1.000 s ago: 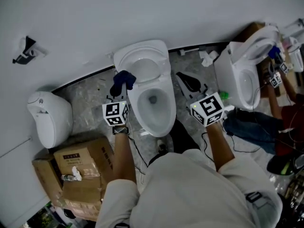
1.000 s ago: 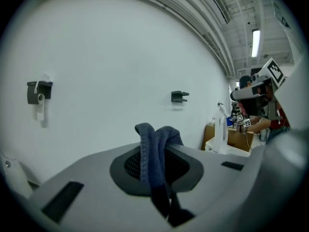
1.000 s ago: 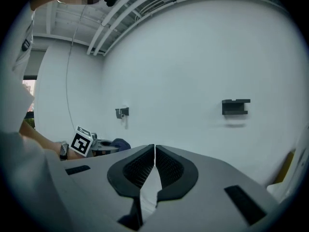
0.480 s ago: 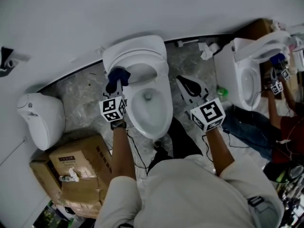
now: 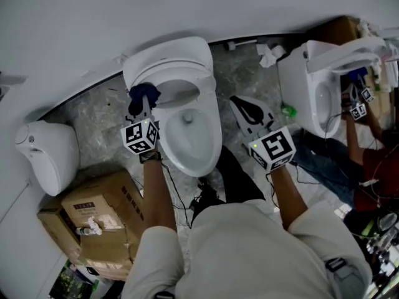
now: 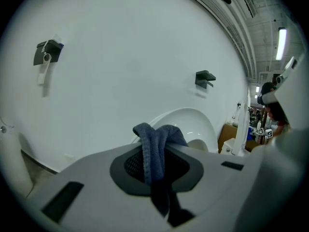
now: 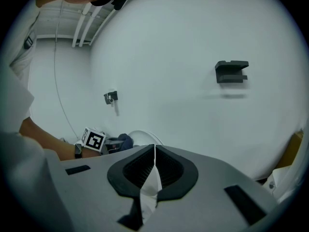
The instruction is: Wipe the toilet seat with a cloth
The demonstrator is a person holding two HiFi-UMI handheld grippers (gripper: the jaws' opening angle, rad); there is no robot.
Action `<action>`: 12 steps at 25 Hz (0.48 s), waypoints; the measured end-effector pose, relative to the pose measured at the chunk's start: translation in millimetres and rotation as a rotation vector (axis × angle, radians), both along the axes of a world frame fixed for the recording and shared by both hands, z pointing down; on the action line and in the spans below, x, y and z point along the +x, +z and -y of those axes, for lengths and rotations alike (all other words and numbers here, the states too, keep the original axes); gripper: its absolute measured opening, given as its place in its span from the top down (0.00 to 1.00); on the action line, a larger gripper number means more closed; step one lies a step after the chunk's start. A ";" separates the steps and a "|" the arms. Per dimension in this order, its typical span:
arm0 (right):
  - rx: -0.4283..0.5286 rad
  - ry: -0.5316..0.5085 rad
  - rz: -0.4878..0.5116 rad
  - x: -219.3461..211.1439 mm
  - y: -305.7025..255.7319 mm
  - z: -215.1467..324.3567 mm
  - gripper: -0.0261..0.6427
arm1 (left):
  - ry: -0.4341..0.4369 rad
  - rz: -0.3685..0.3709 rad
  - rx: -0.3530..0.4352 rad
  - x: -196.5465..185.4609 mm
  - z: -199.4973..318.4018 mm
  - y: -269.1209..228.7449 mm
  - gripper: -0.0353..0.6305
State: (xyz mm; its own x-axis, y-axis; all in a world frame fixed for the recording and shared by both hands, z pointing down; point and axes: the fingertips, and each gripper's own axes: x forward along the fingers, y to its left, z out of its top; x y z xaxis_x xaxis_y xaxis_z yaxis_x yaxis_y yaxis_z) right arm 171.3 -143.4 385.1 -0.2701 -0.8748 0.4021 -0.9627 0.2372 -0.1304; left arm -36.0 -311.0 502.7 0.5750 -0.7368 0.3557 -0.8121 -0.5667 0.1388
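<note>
A white toilet [image 5: 211,143] stands in the middle of the head view with its lid and seat [image 5: 168,64] raised. My left gripper [image 5: 138,106] is shut on a dark blue cloth [image 5: 143,94], held at the left edge of the raised seat. From the left gripper view the cloth [image 6: 159,139] hangs over the pads of the left gripper [image 6: 157,146], and the raised lid [image 6: 193,124] is just beyond. My right gripper [image 5: 249,112] hovers to the right of the bowl, apart from it. Seen from its own camera, the right gripper [image 7: 153,151] is shut, with a thin white strip showing between the pads.
A second toilet [image 5: 299,86] stands at the right, where another person's arm [image 5: 358,136] works with grippers. A white fixture [image 5: 50,154] and cardboard boxes [image 5: 100,217] sit at the left. Cables [image 5: 187,204] lie on the grey floor. Brackets [image 6: 205,77] stick out of the wall.
Both grippers have sunk toward the toilet and look smaller in the head view. The left one stays shut on the cloth beside the raised seat. The view itself has shifted.
</note>
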 end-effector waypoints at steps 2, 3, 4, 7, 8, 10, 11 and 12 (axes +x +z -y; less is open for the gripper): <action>0.000 0.011 0.005 3.2 4.3 1.8 0.92 | 0.008 -0.009 0.007 5.1 -0.5 -2.7 0.89; -0.002 0.015 0.008 3.5 6.4 2.1 0.92 | 0.021 -0.010 0.013 9.6 -1.3 -5.5 0.89; -0.004 0.017 0.010 3.2 7.9 1.7 0.92 | 0.036 -0.008 0.020 15.2 -1.9 -9.1 0.89; -0.009 0.022 0.014 3.7 9.7 -2.1 0.92 | 0.050 0.002 0.030 30.7 -1.0 -20.3 0.89; -0.007 0.027 0.016 5.1 10.1 -4.3 0.92 | 0.044 0.000 0.026 34.3 -0.7 -22.9 0.89; -0.004 0.042 0.020 9.5 10.4 -9.7 0.92 | 0.031 0.000 0.013 40.8 -1.4 -26.5 0.89; -0.005 0.051 0.021 12.5 10.3 -12.4 0.92 | 0.029 0.003 0.007 45.0 -2.0 -28.3 0.89; -0.007 0.059 0.021 15.8 10.3 -15.0 0.92 | 0.031 0.004 0.003 50.0 -2.6 -30.5 0.89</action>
State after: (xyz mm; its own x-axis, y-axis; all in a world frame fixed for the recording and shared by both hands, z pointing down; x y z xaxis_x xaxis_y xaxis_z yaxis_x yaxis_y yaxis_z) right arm 187.1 -128.4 395.4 -0.2264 -0.8866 0.4033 -0.9720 0.1788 -0.1525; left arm 14.0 -308.4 472.2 0.5957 -0.7199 0.3561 -0.7950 -0.5918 0.1334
